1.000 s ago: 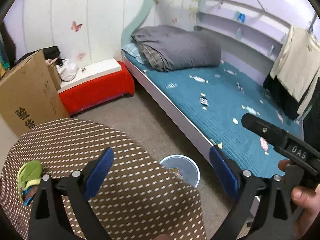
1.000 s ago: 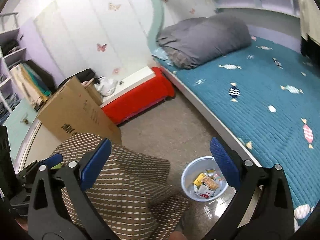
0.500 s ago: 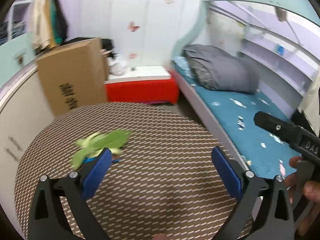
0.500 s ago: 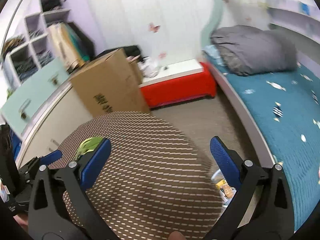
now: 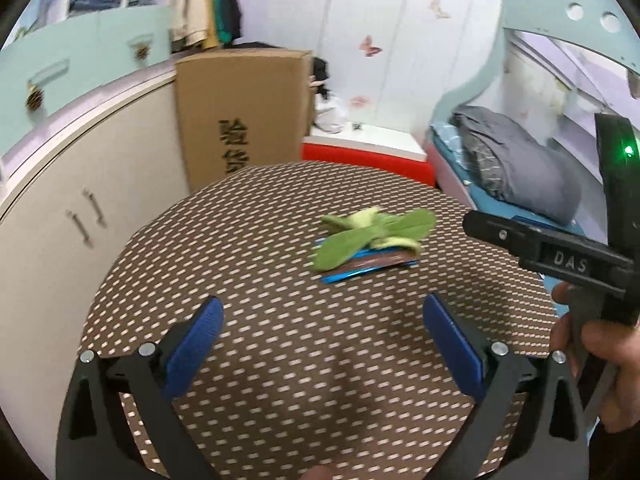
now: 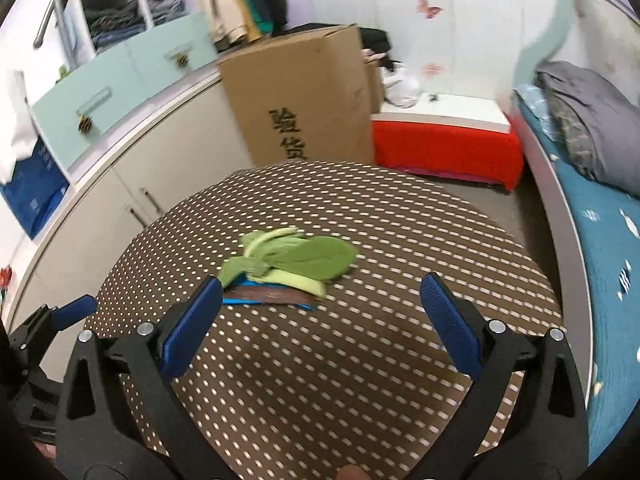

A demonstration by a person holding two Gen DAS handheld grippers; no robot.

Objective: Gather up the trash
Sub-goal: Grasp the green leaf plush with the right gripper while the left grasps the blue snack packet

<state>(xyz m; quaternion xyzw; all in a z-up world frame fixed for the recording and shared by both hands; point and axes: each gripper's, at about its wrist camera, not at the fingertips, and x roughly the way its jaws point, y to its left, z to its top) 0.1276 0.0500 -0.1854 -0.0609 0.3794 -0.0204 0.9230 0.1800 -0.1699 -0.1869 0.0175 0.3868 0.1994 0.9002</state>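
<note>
Green vegetable leaves (image 5: 372,234) lie on a brown and blue snack wrapper (image 5: 370,266) near the middle of a round table with a brown dotted cloth (image 5: 240,280). The leaves (image 6: 296,258) and the wrapper (image 6: 268,296) also show in the right wrist view. My left gripper (image 5: 322,334) is open and empty, over the table short of the trash. My right gripper (image 6: 320,314) is open and empty, just short of the leaves. The right gripper's body (image 5: 560,256) shows at the right of the left wrist view.
A tall cardboard box (image 6: 304,96) stands behind the table beside a curved white cabinet (image 6: 132,168). A red bench with a white top (image 6: 444,136) is at the back. A bed with a teal cover (image 6: 608,232) and grey duvet (image 5: 520,168) runs along the right.
Both views have swung left, away from the bed and the floor bin, onto the table. The leaves and wrapper now sit near the centre of both views. Both grippers stay open.
</note>
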